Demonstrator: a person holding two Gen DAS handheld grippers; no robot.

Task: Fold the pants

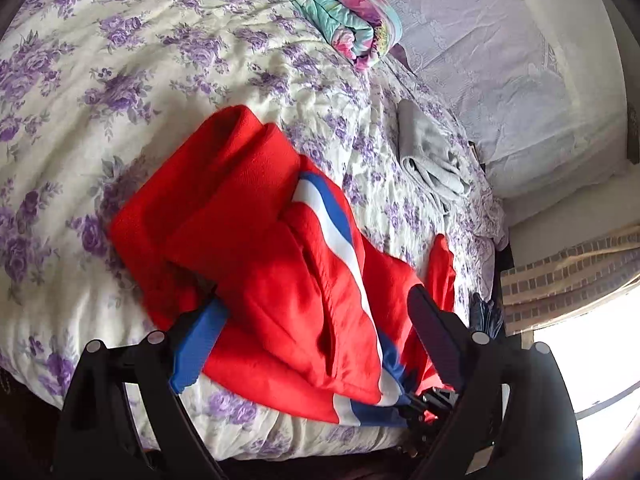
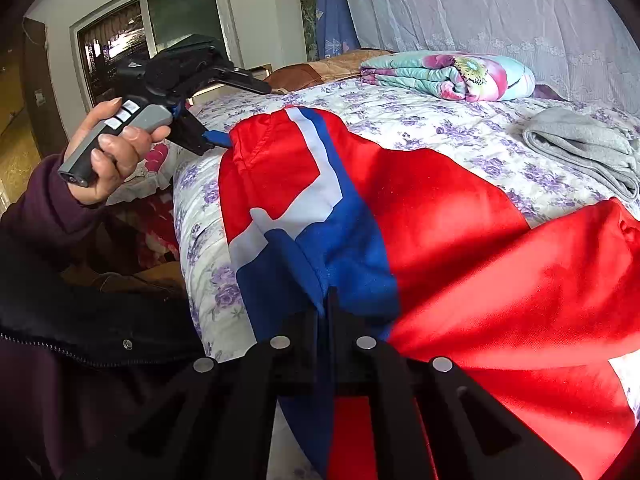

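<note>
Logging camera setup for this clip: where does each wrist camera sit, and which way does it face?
Left wrist: on the left claw, facing across the bed toward the far wall; its wide-apart fingers straddle the red pants.
Right wrist: on the right claw, shut on the pants' blue part, facing the window; the person's left hand shows.
Shared: pants, folded quilt, grey garment.

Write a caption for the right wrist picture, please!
Right gripper pinches red pants on the flowery bed.

Red-white-blue pants (image 1: pixel 276 264), purple-floral bedspread (image 1: pixel 120 60), grey garment (image 1: pixel 428 152)
</note>
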